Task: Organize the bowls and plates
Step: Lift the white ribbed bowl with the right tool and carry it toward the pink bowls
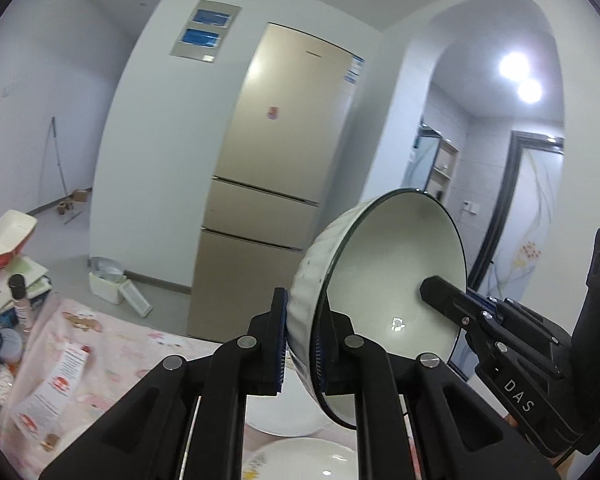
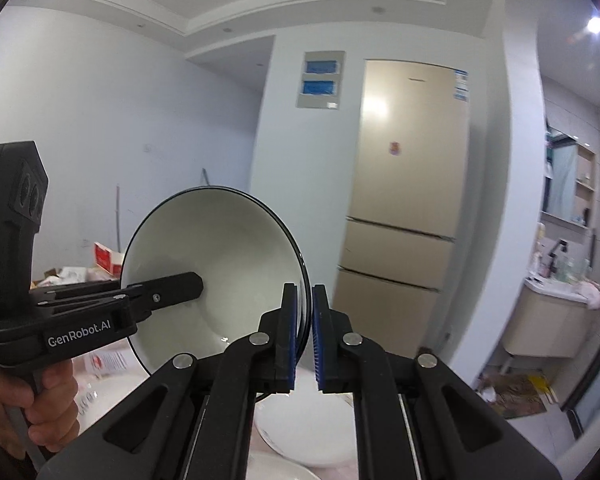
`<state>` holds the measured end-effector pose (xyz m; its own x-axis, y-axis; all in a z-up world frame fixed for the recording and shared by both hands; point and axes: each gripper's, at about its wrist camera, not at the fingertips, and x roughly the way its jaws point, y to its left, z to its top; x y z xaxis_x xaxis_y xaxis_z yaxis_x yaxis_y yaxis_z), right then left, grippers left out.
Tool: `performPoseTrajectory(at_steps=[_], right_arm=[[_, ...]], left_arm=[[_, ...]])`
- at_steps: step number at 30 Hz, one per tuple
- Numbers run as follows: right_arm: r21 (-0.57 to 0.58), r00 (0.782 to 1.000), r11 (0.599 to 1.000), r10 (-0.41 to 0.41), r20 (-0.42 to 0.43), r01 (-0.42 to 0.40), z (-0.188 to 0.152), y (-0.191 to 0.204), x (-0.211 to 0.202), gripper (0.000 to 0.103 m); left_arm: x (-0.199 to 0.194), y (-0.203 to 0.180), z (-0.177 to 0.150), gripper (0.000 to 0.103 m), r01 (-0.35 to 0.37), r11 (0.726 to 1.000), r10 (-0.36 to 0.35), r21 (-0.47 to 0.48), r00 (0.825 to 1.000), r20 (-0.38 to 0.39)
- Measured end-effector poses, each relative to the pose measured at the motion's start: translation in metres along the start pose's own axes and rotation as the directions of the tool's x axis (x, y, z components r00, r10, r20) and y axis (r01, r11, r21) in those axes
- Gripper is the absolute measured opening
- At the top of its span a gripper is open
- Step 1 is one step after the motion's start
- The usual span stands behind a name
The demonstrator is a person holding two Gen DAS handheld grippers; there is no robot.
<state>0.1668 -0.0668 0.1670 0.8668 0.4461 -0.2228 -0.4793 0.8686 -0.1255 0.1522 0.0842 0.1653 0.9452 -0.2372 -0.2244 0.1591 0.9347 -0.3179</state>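
Beyond the pink tablecloth (image 1: pixel 112 344) stands a beige fridge (image 1: pixel 276 184). Both grippers clamp one white bowl (image 1: pixel 384 304), held tilted on its side above white plates (image 1: pixel 300 412): the left gripper (image 1: pixel 300 344) pinches its near wall, the right gripper (image 2: pixel 305 340) its rim.

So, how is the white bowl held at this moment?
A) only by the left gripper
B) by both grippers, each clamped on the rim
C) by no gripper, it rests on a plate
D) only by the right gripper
B: the left gripper pinches the wall of the white bowl at one side, and the right gripper pinches the rim at the other side.
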Motion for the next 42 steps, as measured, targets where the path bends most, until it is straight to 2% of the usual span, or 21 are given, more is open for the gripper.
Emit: performPoseTrajectory(at_steps=[4, 7, 12, 17, 22, 30, 34, 42], right_arm=[[0.025, 0.998, 0.998, -0.055, -0.03, 0.056, -0.017, -0.023, -0.023, 0.007], [0.065, 0.995, 0.994, -0.084, -0.047, 0.087, -0.034, -0.045, -0.044, 0.007], [0.199, 0.996, 0.978, -0.048, -0.08, 0.063, -0.061, -0.079, -0.073, 0.007], [0.193, 0.988, 0.973, -0.11, -0.106, 0.129, -0.082, -0.084, -0.09, 0.007], [0.25, 0.989, 0.96, -0.103, -0.108, 0.127, -0.099, -0.096, -0.103, 0.007], [0.277, 0.983, 0.95, -0.104, -0.152, 0.143, -0.126, -0.102, -0.107, 0.008], [0.309, 0.982, 0.94, -0.097, -0.162, 0.144, -0.139, -0.111, -0.111, 0.008], [0.355, 0.977, 0.922, -0.089, -0.196, 0.155, -0.16, -0.128, -0.114, 0.007]], left_arm=[[0.008, -0.04, -0.02, 0.012, 0.017, 0.999, -0.015, 0.049, 0.999, -0.033], [0.016, -0.064, -0.038, 0.012, 0.06, 0.995, -0.053, 0.076, 0.995, -0.084], [0.028, -0.099, -0.063, 0.013, 0.137, 0.985, -0.118, 0.105, 0.978, -0.172], [0.034, -0.127, -0.081, 0.013, 0.165, 0.973, -0.128, 0.164, 0.968, -0.218], [0.041, -0.137, -0.093, 0.013, 0.206, 0.967, -0.161, 0.151, 0.951, -0.265], [0.044, -0.145, -0.108, 0.013, 0.225, 0.953, -0.159, 0.205, 0.942, -0.295], [0.049, -0.157, -0.121, 0.013, 0.219, 0.941, -0.13, 0.259, 0.939, -0.32], [0.068, -0.166, -0.145, 0.013, 0.253, 0.925, -0.126, 0.282, 0.908, -0.401]])
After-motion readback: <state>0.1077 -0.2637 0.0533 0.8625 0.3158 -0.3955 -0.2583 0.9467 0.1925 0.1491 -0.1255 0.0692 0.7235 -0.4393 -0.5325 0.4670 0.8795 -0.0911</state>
